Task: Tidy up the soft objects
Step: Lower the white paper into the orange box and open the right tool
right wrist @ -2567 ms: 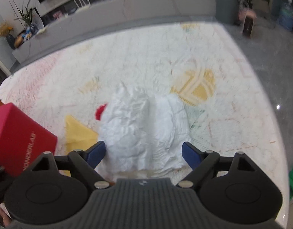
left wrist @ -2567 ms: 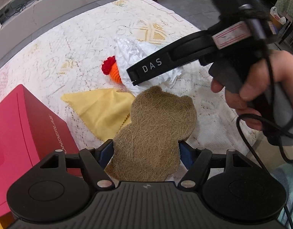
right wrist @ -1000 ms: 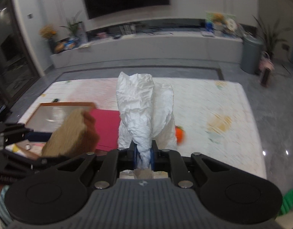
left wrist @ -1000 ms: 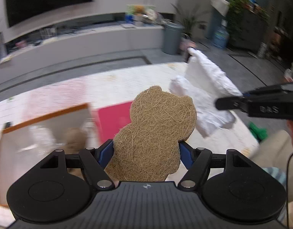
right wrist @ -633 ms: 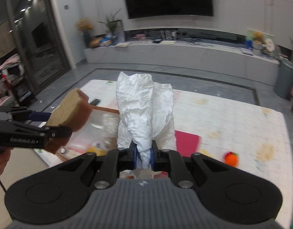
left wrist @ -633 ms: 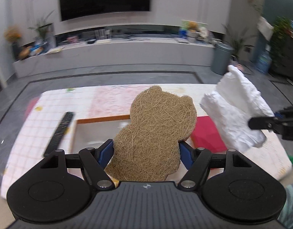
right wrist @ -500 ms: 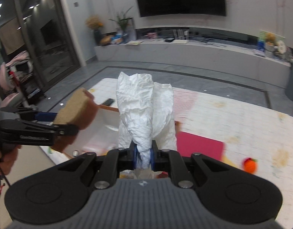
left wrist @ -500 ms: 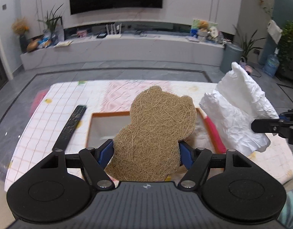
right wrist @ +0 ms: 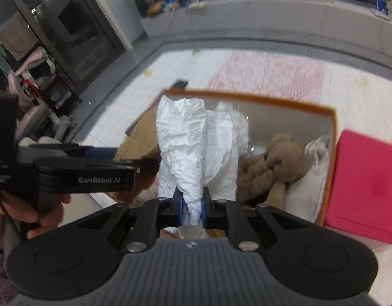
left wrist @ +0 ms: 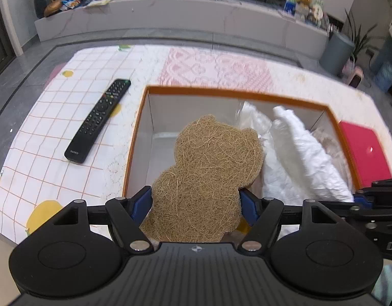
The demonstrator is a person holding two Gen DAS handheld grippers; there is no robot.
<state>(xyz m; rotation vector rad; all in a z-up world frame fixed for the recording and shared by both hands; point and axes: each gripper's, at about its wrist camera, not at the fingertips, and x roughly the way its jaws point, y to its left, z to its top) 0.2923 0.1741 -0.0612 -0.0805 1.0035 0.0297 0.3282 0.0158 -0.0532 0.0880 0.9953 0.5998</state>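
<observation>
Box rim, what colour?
Orange, on the open box with white inner walls; clearest in the left wrist view.

White letters reading "GenRobot.AI" stand on the black side bar of the left claw (right wrist: 144,164), as the right wrist view shows it, a little blurred. At that view's far left edge, on the same device's body, a few more pale characters show, too cut off and smeared to read. In the left wrist view, the black remote control (left wrist: 98,119) carries a small "SONY" mark near its lower end. On the black arm of the right claw (left wrist: 359,199), at the picture's right edge, the letters "DA" can be read before the frame cuts the word off.
</observation>
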